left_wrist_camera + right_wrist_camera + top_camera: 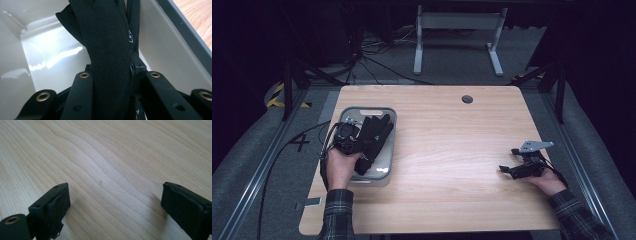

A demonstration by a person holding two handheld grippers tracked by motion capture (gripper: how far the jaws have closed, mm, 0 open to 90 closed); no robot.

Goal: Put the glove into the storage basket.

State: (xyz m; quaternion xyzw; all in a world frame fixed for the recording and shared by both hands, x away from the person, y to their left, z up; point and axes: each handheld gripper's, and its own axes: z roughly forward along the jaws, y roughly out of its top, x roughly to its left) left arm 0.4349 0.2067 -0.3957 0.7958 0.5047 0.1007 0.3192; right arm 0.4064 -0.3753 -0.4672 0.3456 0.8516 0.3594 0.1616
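Nearest to me, my two forearms in plaid sleeves come in over the near edge of the surface [447, 150], a pale wooden top. My right hand [548, 181] rests near the right edge, toward the near right corner, and holds the right tool [507, 170] low over the bare wood, pointing toward the middle. In the right gripper view the right tool's jaws stand wide apart with nothing between them, just wood grain below, and the pads [58, 205] look to be barely above the top.

On the other side, my left hand [341, 167] is near the left edge and carries the left tool [362, 145] over a grey tub [391, 131] that sits on the left part of the surface, closer to the left edge than to the middle. The left tool is clamped on a black glove [374, 135]. In the left gripper view the glove [107, 55] runs up between the jaws as a thick dark band of cloth, squeezed from both sides, and behind it I see the tub's pale, glossy inner walls [50, 57] and its darker rim. From the high view the glove hangs inside the tub's outline, fingers pointing toward the far edge; I cannot tell whether it touches the tub's bottom.

Farther off, a small round hole [467, 99] sits near the far edge.
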